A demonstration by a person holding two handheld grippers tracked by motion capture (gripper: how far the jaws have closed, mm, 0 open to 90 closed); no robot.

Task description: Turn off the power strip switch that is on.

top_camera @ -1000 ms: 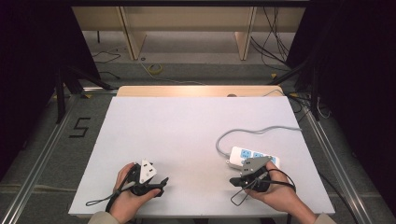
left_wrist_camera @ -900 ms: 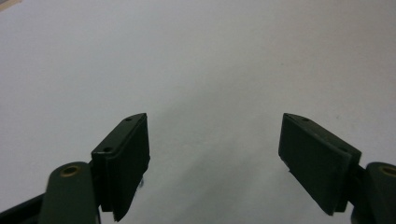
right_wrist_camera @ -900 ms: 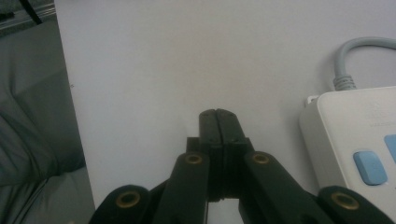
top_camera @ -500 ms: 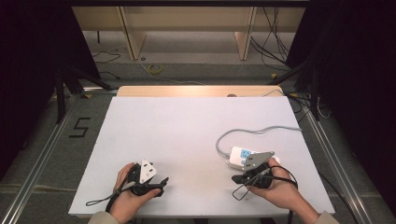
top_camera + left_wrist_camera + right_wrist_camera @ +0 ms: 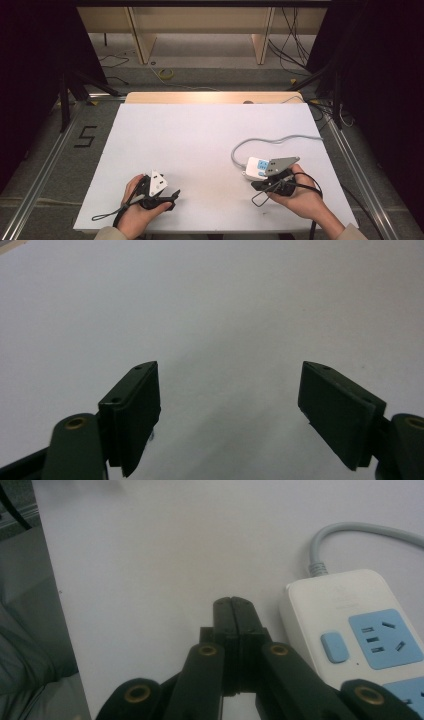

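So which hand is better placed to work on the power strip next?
Right. The right gripper, jaws shut, sits right beside the power strip, near its blue switch. The left gripper, jaws open, rests over bare table on the far side.

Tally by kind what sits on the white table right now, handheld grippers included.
Power strip with grey cable: 1
Handheld grippers: 2, left gripper with jaws apart, right gripper with jaws together beside the strip
Total: 3
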